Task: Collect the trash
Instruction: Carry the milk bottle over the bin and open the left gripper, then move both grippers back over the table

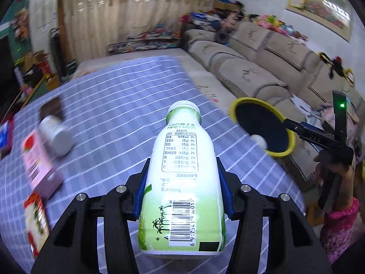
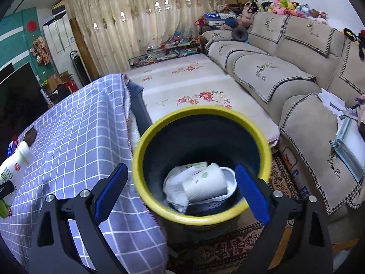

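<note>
Left tool (image 1: pixel 182 196) pinches the bottle (image 1: pixel 180 182) above the table; right tool (image 2: pixel 180 189), spread, brackets the bin (image 2: pixel 203 214)

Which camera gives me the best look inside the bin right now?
The right wrist view: it looks down into the bin, showing a white cup and crumpled paper at the bottom. The left wrist view shows only its yellow rim and dark interior from the side.

Bottle (image 1: pixel 182 178) label: "100%", "NFC", "492mg"; sofa cover (image 2: pixel 296 150): "Sam Ben".
</note>
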Available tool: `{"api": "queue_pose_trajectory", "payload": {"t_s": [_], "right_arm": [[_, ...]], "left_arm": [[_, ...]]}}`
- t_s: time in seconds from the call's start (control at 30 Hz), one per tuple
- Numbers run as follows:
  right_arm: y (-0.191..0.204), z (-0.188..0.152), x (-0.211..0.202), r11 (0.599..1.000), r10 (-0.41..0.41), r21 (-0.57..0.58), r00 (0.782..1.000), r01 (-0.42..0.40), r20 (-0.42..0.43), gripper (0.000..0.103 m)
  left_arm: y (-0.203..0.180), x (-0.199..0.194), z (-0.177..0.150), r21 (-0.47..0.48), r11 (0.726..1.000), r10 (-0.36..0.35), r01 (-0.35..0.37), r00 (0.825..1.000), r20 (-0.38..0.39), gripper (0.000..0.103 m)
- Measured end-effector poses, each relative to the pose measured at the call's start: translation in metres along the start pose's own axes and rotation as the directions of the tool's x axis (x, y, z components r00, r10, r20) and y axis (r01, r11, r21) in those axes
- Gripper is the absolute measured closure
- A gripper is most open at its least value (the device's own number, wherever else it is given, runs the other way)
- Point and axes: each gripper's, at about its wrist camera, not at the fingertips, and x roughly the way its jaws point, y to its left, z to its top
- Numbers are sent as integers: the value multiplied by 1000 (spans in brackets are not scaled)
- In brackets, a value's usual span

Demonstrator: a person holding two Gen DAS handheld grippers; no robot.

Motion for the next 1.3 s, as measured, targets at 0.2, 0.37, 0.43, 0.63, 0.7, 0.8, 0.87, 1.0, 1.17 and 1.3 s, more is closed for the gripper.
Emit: {"api": "queue_pose_trajectory", "payload": {"t_s": [0.2, 0.37, 0.43, 0.63, 0.7, 0.8, 0.87, 1.0, 1.17, 1.3], "right_arm": [[-30, 3, -13, 998, -42, 42, 999, 41, 30, 13], [-61, 5, -20, 994, -74, 89, 996, 71, 40, 13], [-72, 5, -22, 991, -87, 106, 995, 82, 39, 13], [-98, 5, -23, 983, -113, 146, 993, 108, 26, 13], [-104, 4, -23, 982, -115, 154, 993, 110, 22, 13], [-106, 3, -22, 981, -114, 160, 993, 109, 18, 13], [-108, 3, -22, 981, -110, 165, 994, 106, 16, 13], [-105, 2, -21, 982, -101, 161, 995, 99, 9, 13], [-99, 3, -23, 984, -91, 154, 996, 88, 14, 13], [-88, 4, -25, 988, -77, 133, 997, 74, 19, 13]], "left_arm": [[-61, 32, 43, 107, 987, -120, 122, 993, -21, 51], [-113, 71, 72, 162, 964, -202, 212, 977, -73, 51], [-134, 91, 82, 187, 957, -209, 224, 973, -93, 51], [-187, 161, 105, 263, 935, -194, 240, 963, -188, 51], [-199, 183, 110, 276, 932, -178, 235, 960, -216, 51], [-210, 211, 112, 288, 932, -151, 220, 958, -243, 51], [-214, 226, 113, 294, 932, -133, 210, 957, -259, 51], [-208, 235, 114, 277, 942, -124, 189, 963, -238, 33], [-191, 203, 116, 234, 950, -164, 205, 970, -181, 29], [-169, 151, 112, 188, 957, -204, 221, 973, -105, 23]]}}
